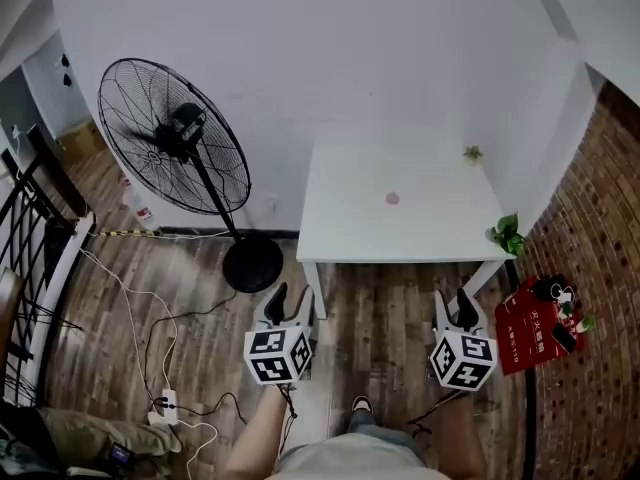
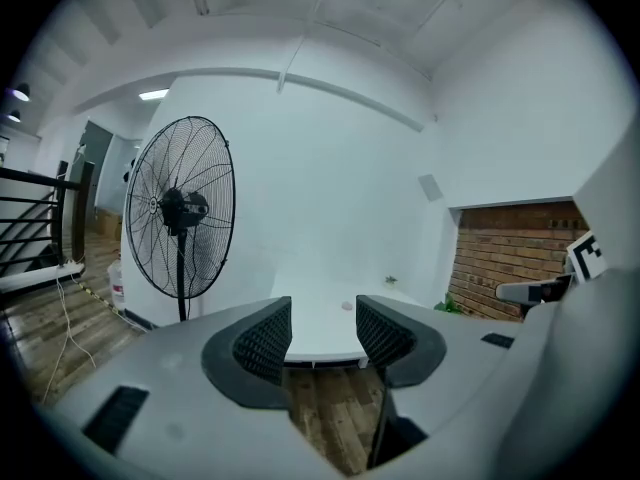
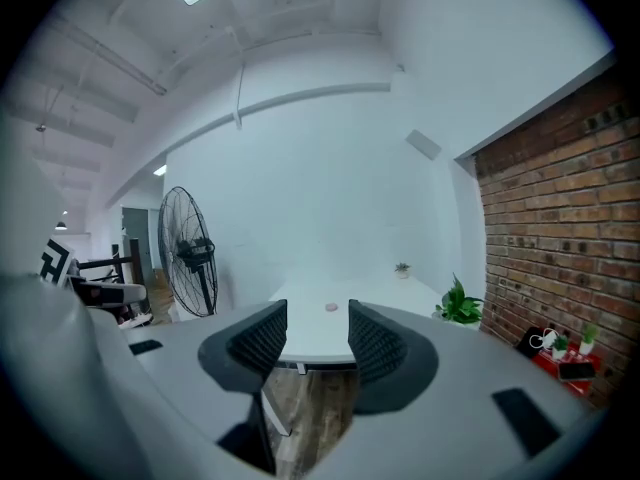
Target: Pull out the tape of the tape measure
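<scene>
Left gripper (image 1: 290, 302) is held apart, empty | right gripper (image 1: 453, 308) likewise | small pink object (image 1: 392, 198) is set on white table (image 1: 430, 230)

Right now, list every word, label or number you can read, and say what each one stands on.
No text can be read.
Red box: white print, too small to read.
Jug by the fan: red label, too blurred to read.
</scene>
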Motion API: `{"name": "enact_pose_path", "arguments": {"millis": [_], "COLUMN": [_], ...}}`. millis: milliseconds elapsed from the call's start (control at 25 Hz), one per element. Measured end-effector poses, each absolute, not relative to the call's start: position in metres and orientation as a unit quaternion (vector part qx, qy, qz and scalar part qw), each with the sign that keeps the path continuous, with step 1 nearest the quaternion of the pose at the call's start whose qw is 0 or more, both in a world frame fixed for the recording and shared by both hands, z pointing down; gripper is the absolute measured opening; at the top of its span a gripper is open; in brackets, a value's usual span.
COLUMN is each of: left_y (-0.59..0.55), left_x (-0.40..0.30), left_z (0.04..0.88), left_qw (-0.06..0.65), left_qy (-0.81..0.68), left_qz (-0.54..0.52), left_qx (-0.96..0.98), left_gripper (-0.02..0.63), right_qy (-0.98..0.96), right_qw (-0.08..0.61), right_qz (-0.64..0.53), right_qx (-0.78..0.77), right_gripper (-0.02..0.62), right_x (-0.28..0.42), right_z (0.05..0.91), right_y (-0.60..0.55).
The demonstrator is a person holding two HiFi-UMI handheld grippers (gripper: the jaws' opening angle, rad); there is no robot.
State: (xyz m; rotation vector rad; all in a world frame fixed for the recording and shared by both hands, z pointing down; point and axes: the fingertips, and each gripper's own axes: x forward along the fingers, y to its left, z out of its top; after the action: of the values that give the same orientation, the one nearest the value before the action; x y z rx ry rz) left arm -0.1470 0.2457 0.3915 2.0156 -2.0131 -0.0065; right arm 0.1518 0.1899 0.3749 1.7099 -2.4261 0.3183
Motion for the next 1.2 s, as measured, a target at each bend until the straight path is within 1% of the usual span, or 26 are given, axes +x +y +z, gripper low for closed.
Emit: {"name": "enact_pose_path", "arguments": {"millis": [280, 520, 920, 1200], "left_y": [0.172, 0.130, 0.086, 0.031], "left_x": [-0.141, -0.135, -0.139, -0.149], "left_z": [0.384, 0.386, 0.399, 0.412], "left_qw": [0.134, 0.137, 0.148, 0.159], "left_qy": [-0.710, -0.715, -0.711, -0.699], "left_qz": [0.005, 0.004, 0.002, -0.012], "left_qx": [0.691, 0.685, 0.687, 0.697], "left_gripper": [0.189, 0.189, 0.189, 0.189], "right_qy": [-0.815, -0.822, -0.824, -0.822], "right_qw": [0.066, 0.070, 0.077, 0.092], "right_qz": [0.116, 0.120, 0.125, 0.121], "right_qx": [0.563, 0.552, 0.547, 0.548], "right_gripper": [0.192, 0.192, 0.192, 0.192], "right_x": [0.161, 0.163, 0.154, 0.137], "right_z": [0.377, 0.381, 0.392, 0.401], "right_y": [0.105, 0.056, 0.014, -0.026]}}
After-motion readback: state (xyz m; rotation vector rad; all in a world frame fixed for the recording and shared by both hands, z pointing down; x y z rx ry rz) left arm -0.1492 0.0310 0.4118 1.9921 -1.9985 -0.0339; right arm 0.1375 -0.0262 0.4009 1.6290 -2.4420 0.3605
